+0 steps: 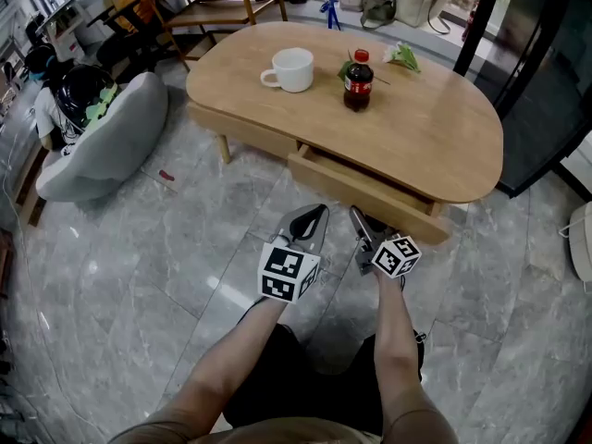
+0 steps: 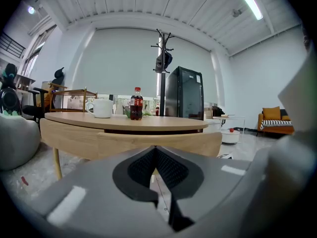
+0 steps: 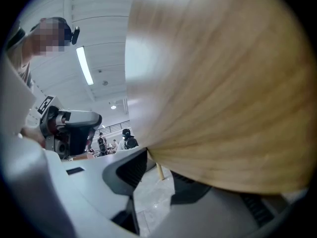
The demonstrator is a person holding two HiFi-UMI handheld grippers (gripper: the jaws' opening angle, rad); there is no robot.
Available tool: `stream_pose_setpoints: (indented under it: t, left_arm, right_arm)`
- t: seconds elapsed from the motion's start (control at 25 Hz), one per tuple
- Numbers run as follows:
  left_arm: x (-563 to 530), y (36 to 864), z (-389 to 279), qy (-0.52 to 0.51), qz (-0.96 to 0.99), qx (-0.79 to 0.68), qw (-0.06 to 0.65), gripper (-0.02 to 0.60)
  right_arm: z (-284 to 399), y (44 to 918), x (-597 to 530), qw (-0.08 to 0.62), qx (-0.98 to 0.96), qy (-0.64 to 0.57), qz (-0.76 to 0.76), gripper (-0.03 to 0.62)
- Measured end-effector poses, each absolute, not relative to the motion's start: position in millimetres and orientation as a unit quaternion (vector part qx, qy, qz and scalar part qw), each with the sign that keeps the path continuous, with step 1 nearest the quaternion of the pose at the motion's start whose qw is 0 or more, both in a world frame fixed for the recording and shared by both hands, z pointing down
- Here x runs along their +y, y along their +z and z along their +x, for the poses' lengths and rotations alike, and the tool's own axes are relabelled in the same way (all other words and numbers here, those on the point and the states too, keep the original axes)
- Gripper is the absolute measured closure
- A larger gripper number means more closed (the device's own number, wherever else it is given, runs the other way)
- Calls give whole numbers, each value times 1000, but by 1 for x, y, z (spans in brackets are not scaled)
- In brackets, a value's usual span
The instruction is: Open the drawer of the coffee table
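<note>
The light wooden coffee table [image 1: 416, 128] has its drawer [image 1: 361, 192] pulled partly out toward me. My right gripper [image 1: 363, 222] is at the drawer front's lower edge. In the right gripper view the drawer front [image 3: 223, 93] fills the right side and lies over one jaw of that gripper [image 3: 161, 175]. The other jaw stands apart from the wood, with floor showing in the gap. My left gripper [image 1: 314, 215] hangs just left of it, short of the drawer [image 2: 158, 140]. The left gripper [image 2: 156, 150] is shut with nothing in it.
A white cup [image 1: 292, 69], a cola bottle [image 1: 358, 80] and a small plant sprig [image 1: 402, 56] stand on the tabletop. A grey beanbag [image 1: 102, 141] lies at the left. A black cabinet [image 1: 546, 81] stands at the right. My legs are below the grippers.
</note>
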State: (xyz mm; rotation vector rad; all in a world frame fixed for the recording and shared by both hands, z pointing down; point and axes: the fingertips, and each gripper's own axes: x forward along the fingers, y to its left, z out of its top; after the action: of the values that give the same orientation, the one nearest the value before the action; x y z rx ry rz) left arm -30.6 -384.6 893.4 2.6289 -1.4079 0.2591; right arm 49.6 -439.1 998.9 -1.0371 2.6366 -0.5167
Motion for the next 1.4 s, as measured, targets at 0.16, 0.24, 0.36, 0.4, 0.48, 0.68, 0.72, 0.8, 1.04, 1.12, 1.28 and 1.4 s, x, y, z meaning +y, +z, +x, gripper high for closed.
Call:
stream_pose_setpoints:
  t: [0.16, 0.24, 0.36, 0.4, 0.48, 0.68, 0.72, 0.8, 1.04, 1.12, 1.28, 1.4]
  left_arm:
    - [-381, 886, -29, 82, 877, -469, 69, 591]
    - [-378, 884, -30, 80, 876, -472, 65, 591]
    - [-375, 884, -33, 82, 874, -474, 67, 591]
    - [-374, 884, -34, 82, 874, -475, 69, 591]
    - [-374, 881, -37, 81, 873, -477, 68, 591]
    - [-372, 879, -40, 80, 872, -479, 66, 591]
    - [-370, 879, -39, 80, 872, -478, 65, 591]
    - [-368, 879, -38, 82, 873, -476, 64, 591]
    - [-368, 883, -37, 87, 876, -471, 65, 591]
    - [-369, 887, -38, 87, 875, -472, 69, 591]
    - [-372, 893, -37, 94, 874, -472, 69, 591]
    - [-374, 893, -37, 95, 875, -470, 69, 591]
  right_arm:
    - [46, 998, -425, 129, 909, -179, -353, 447]
    - [43, 998, -418, 128, 910, -179, -351, 447]
    - [40, 1000, -409, 130, 909, -184, -351, 447]
    - [39, 1000, -406, 129, 909, -185, -350, 447]
    - [37, 1000, -402, 129, 909, -186, -350, 447]
    - [34, 1000, -395, 130, 908, -192, -348, 447]
    - [34, 1000, -393, 131, 908, -194, -347, 447]
    - [34, 1000, -390, 131, 908, -196, -347, 447]
    - [31, 1001, -387, 132, 907, -197, -347, 447]
    - [31, 1003, -386, 131, 908, -197, -347, 447]
    - [31, 1003, -385, 132, 909, -196, -344, 447]
    - [31, 1004, -385, 133, 909, -203, -339, 445]
